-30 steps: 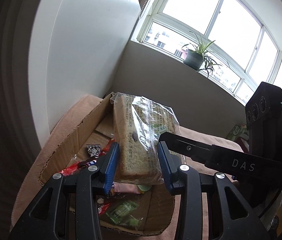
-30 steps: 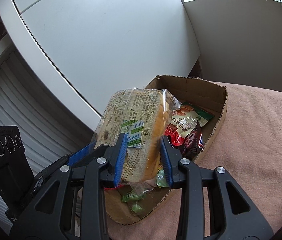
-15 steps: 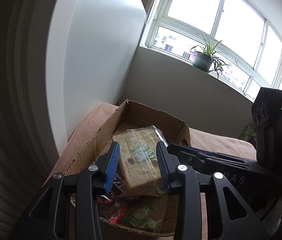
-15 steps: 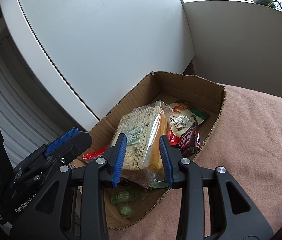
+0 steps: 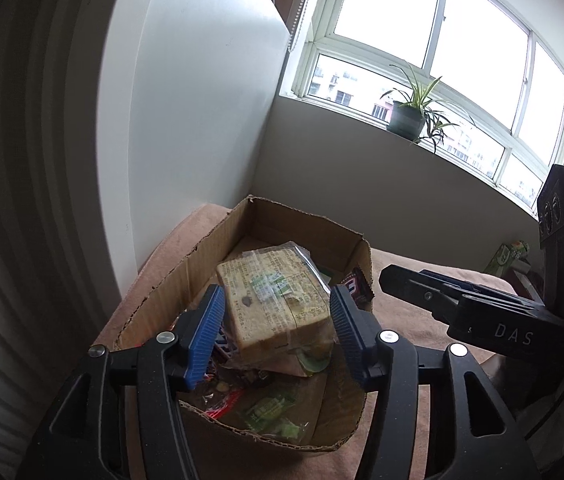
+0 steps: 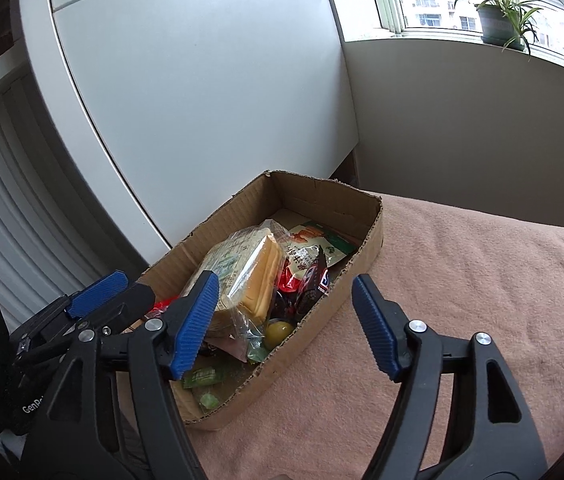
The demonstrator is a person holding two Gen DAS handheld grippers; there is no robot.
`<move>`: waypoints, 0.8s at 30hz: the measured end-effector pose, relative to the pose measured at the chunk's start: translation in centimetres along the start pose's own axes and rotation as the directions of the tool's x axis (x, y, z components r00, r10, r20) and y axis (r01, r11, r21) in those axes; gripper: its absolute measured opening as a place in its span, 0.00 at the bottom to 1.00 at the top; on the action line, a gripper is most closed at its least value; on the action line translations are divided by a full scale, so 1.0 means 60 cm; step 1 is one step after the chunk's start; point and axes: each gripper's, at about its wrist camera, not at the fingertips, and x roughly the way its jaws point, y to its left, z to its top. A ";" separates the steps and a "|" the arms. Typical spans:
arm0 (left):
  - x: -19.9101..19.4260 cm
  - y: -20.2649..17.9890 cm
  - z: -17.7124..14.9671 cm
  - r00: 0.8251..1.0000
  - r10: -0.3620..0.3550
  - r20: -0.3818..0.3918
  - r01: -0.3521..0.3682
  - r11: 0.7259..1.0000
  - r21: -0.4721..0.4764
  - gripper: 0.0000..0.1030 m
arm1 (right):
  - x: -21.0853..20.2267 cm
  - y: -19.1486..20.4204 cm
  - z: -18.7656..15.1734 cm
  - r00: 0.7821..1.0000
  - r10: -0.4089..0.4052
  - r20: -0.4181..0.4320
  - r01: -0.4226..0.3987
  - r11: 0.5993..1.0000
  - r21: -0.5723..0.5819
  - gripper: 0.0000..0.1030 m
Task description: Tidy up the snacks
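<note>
A loaf of sliced bread in a clear bag lies in the open cardboard box, on top of other snack packets. My left gripper has its jaws opening. The loaf sits between and just beyond its blue pads, which no longer squeeze it. In the right wrist view the bread lies left of centre in the box. My right gripper is also opening, its jaws spread wide over the box's near side with nothing pinched. A dark wrapper and an orange-green packet lie beside the loaf.
The box stands on a pink blanket against a white cabinet wall. Small green packets lie at the box's near end. A potted plant is on the window sill. A green carton is at the far right.
The loaf, held up above the box by both grippers, has come down into the box. Both pairs of jaws have spread and let it go; the right gripper has drawn back a little.
</note>
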 end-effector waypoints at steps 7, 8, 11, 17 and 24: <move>-0.020 -0.026 -0.012 0.998 0.056 0.024 -0.057 0.998 0.041 0.68 | -0.038 -0.028 -0.020 1.000 -0.021 0.019 0.021 1.000 0.007 0.86; -0.024 -0.029 -0.014 0.998 0.060 0.029 -0.062 0.997 0.044 0.69 | -0.042 -0.031 -0.022 0.999 -0.027 0.023 0.027 1.000 0.005 0.86; -0.032 -0.040 -0.021 0.996 0.080 0.043 -0.083 0.994 0.071 0.70 | -0.061 -0.043 -0.030 0.999 -0.037 0.040 0.037 0.999 0.004 0.86; -0.031 -0.060 -0.030 0.993 0.115 0.041 -0.119 0.988 0.102 0.71 | -0.083 -0.055 -0.044 0.995 -0.070 0.072 0.072 0.997 -0.018 0.93; -0.031 -0.066 -0.029 0.989 0.138 0.046 -0.142 0.985 0.097 0.77 | -0.087 -0.068 -0.051 0.991 -0.105 0.086 0.106 0.994 -0.010 0.97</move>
